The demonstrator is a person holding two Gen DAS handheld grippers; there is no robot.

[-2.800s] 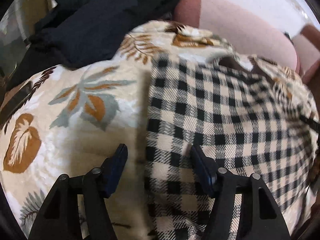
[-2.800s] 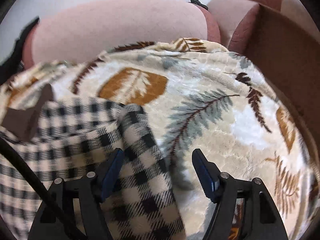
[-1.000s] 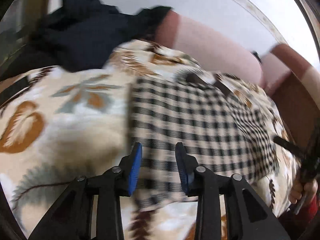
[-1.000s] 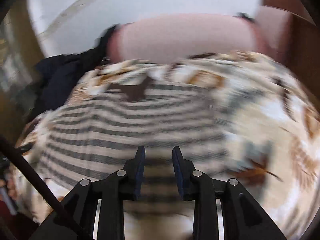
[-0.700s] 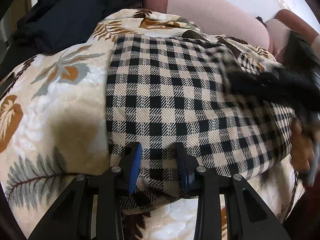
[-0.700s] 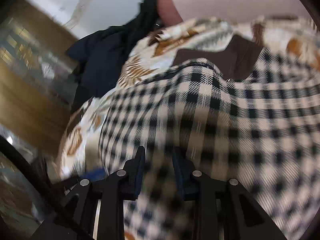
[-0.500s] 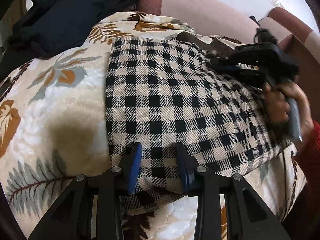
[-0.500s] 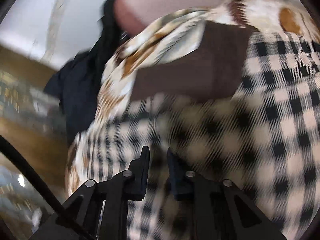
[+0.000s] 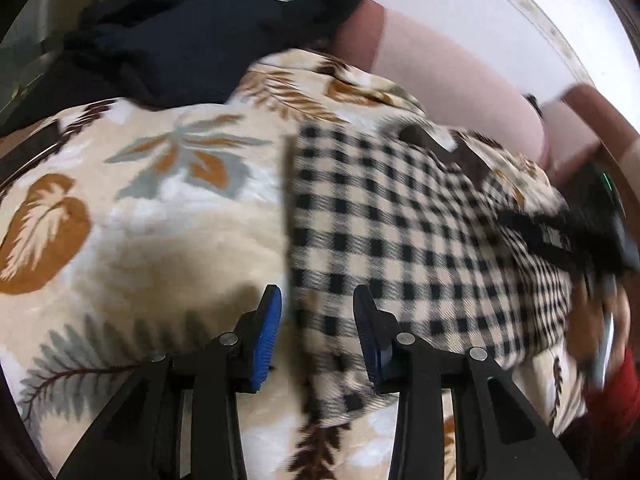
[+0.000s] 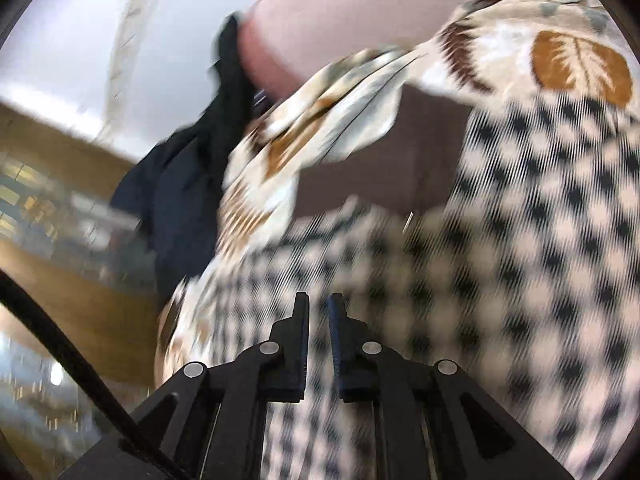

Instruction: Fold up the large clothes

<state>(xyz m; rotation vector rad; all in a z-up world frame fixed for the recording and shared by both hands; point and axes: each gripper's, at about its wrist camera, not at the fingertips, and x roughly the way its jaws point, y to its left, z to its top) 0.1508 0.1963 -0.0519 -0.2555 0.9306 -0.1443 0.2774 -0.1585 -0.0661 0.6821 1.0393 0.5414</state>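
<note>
Right gripper (image 10: pixel 318 312) moved over one checked garment (image 9: pixel 400 224).

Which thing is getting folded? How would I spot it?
Look at the leaf-print blanket covering the pink sofa. Lying flat on it is the checked garment, cream with black squares and a brown collar, unlike the plain dark clothes heaped behind.

- Soft, even daylight fills both views; the white wall (image 9: pixel 460 20) at 12 to 1 o'clock is the brightest area, without hard glare.
- A faint shadow lies on the leaf-print blanket (image 9: pixel 140 240) just above the left tool (image 9: pixel 316 320).
- Left view: mildly smeared, worst at 3 o'clock.
- Right view: heavy motion blur streaks the checked cloth (image 10: pixel 500 280).
- Fisheye bending and dark corners frame both.
</note>
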